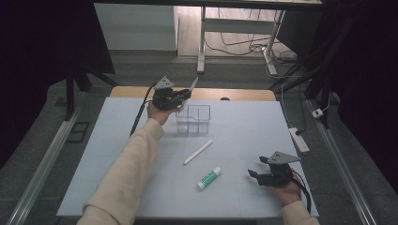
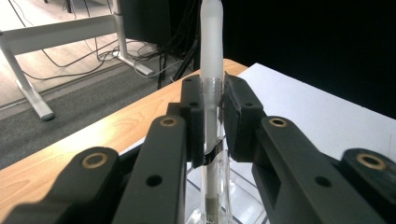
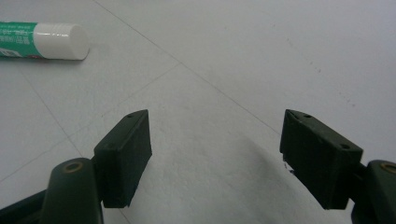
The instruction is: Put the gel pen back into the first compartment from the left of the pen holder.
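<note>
Clutter is light: a white pen and a glue stick lie mid-table, well apart from the clear organizer. Outstretched over it, the left gripper pinches a translucent pen upright. Right gripper rests near the table's edge, jaws spread wide.

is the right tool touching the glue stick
Apart. In the right gripper view the right tool is open over bare table, with the glue stick lying well off beyond its jaws.

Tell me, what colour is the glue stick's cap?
White, on a green-labelled glue stick; the right gripper view shows it best.
</note>
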Tool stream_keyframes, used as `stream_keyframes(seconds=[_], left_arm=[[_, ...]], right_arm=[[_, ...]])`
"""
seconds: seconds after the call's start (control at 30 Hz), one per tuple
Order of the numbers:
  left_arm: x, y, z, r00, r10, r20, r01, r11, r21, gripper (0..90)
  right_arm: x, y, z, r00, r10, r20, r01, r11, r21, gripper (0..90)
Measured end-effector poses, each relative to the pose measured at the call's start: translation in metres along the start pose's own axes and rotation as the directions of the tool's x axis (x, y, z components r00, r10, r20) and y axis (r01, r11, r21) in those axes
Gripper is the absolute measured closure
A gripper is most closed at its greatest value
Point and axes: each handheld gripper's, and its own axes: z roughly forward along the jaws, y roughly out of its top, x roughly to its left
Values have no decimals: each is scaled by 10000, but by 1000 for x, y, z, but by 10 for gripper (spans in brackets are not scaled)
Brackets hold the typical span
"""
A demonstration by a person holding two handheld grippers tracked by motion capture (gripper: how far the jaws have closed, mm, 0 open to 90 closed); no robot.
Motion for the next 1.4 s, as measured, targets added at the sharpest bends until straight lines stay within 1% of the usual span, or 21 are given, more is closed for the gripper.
stream_keyframes(seconds=[0.2,0.23,0.3,0.37,0.43,0.47,0.6,0.87,0.93,1.03,1.13,1.27,1.4], left_arm=[[1,-1,-1,10000,-6,30,6,10000,27,778],[2,-1,-1,10000,-35,74,34,10000,24,756],[2,-3,-1,10000,-73,20,73,9999,77,628],[2,-4,-2,10000,-13,-6,13,9999,166,588],[1,-5,-3,9999,-109,-88,112,9996,249,521],[1,-5,-4,9999,-162,-48,163,9996,240,505],[-1,-4,-11,9999,-110,68,108,9994,334,491],[-5,-6,-26,9990,-89,435,54,9968,802,485],[-8,-6,-30,9988,-12,485,-30,9963,863,485],[-10,-6,-35,9988,169,456,-216,9941,1064,486],[-12,-7,-40,9984,167,548,-228,9934,1120,488],[-17,-10,-46,9974,257,673,-339,9916,1244,490],[-22,-13,-53,9965,340,768,-452,9877,1499,491]], right_arm=[[0,0,0,10000,2,8,-2,10000,8,243],[0,0,0,10000,-9,3,9,10000,14,243],[0,0,0,10000,-39,11,39,10000,78,243],[0,0,0,10000,-38,-11,38,10000,77,243],[0,0,0,10000,-9,-7,9,10000,13,243],[0,0,0,10000,-11,-6,11,10000,19,243],[0,0,0,10000,-36,-11,36,10000,20,243],[1,1,-1,10000,-34,20,34,10000,24,244],[1,1,-1,10000,-36,2,36,10000,10,244],[0,1,0,10000,-28,-19,28,10000,-23,245],[0,1,0,10000,11,15,-11,10000,-66,245],[0,1,-2,10000,37,62,-37,10000,-82,245],[0,1,-2,10000,51,80,-50,9999,-119,246]])
